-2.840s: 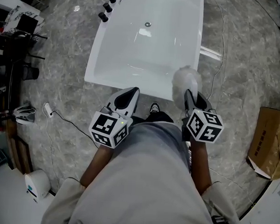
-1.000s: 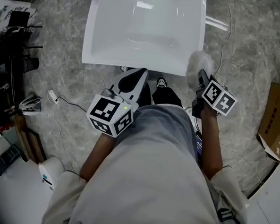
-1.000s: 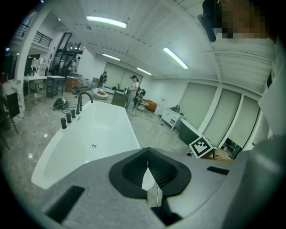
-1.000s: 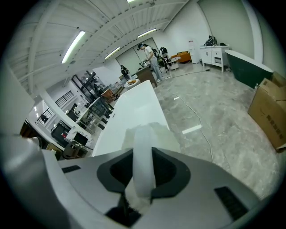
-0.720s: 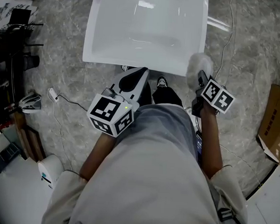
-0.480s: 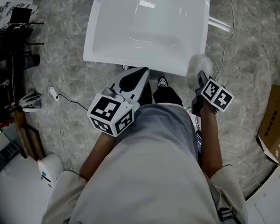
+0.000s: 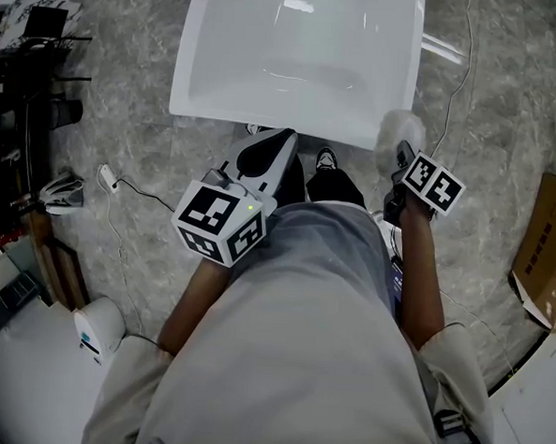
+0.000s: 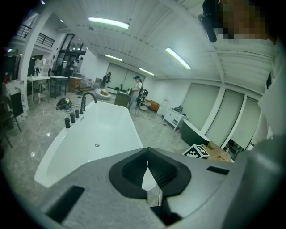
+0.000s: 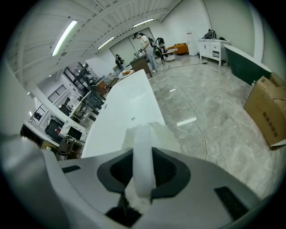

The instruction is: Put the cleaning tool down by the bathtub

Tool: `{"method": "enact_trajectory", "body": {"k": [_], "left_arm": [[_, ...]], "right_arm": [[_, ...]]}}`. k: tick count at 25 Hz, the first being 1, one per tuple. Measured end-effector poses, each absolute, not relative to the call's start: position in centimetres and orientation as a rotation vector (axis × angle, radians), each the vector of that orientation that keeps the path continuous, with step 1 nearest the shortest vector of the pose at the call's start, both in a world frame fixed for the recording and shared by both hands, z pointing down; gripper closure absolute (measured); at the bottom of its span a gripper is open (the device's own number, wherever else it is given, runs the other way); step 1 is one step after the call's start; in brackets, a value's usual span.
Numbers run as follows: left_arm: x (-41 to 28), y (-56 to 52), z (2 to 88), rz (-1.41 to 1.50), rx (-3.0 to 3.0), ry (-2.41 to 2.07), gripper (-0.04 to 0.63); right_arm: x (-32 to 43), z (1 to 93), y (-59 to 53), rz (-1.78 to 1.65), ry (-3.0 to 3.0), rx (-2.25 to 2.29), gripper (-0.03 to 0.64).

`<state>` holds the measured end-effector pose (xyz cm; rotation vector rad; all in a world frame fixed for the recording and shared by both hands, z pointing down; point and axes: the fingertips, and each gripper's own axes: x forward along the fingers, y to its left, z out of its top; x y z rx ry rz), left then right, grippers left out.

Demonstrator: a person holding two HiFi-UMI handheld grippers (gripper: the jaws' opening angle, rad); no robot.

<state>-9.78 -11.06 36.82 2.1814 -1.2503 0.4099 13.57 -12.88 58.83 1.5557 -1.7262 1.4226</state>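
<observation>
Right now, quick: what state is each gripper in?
Left gripper: closed, empty.
Right gripper: closed on the cleaning tool.

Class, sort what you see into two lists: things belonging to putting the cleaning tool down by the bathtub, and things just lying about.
Belongs: cleaning tool, right gripper gripping it, bathtub.
Lying about: cardboard box, cable with plug.

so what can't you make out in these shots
- Cleaning tool head: head view, partly behind the right gripper; right gripper view, its own handle partly covers it.
- Bathtub tap end: cut off by the head view's top edge.
- Floor under the tool: hidden by the gripper body, right gripper view.
- Distant people: too small, left gripper view.
</observation>
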Motion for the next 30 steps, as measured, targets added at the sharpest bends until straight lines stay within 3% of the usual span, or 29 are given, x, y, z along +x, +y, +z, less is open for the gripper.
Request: {"method": "enact_trajectory", "body": {"k": [30], "left_arm": [[-11.1,-10.4,37.3,0.442,2.155,-1.256,0.591]], "right_arm": [[14.5,63.2,-13.7,1.374,-1.623,1.562,0.532]]}}
